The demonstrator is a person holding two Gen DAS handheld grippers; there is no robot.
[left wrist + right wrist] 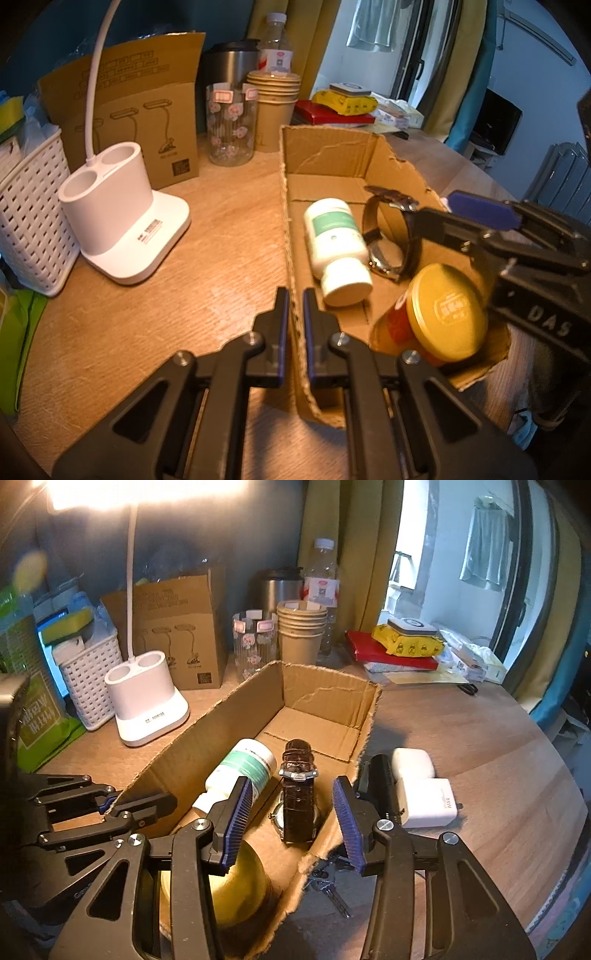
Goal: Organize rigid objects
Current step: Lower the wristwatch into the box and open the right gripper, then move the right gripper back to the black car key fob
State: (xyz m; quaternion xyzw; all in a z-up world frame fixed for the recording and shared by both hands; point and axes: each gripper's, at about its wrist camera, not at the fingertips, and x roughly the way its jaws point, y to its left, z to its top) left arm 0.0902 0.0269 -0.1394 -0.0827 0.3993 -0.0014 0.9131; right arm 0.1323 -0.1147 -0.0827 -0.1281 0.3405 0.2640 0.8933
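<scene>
- Left tool (295, 295), nearest the lens in the left wrist view: its jaws are closed on the near left wall of the cardboard box (291, 229), one pad inside the wall and one outside.
- Right tool (293, 812): jaws partly apart with nothing pressed between the pads, held over the near end of the box.
- Table (229, 221): a wood-grain top carrying everything below.
- Cardboard box: open-topped, with torn edges, lying lengthwise away from the tools.
- Desk lamp (125, 221): a white base with two round wells, standing left of the box and apart from it.
- Yellow-lidded jar (443, 314): on its side at the near end of the box, lid facing the left wrist camera.
- White pill bottle (336, 243): lying on the box floor beside the left wall, cap toward the tools.
- Wristwatch (297, 794): dark leather strap, standing on edge in the box just right of the bottle.
- Two white chargers (421, 786) and a black object: on the table just outside the right wall.
- Keys (332, 890): on the table beside the near right corner of the box.
</scene>
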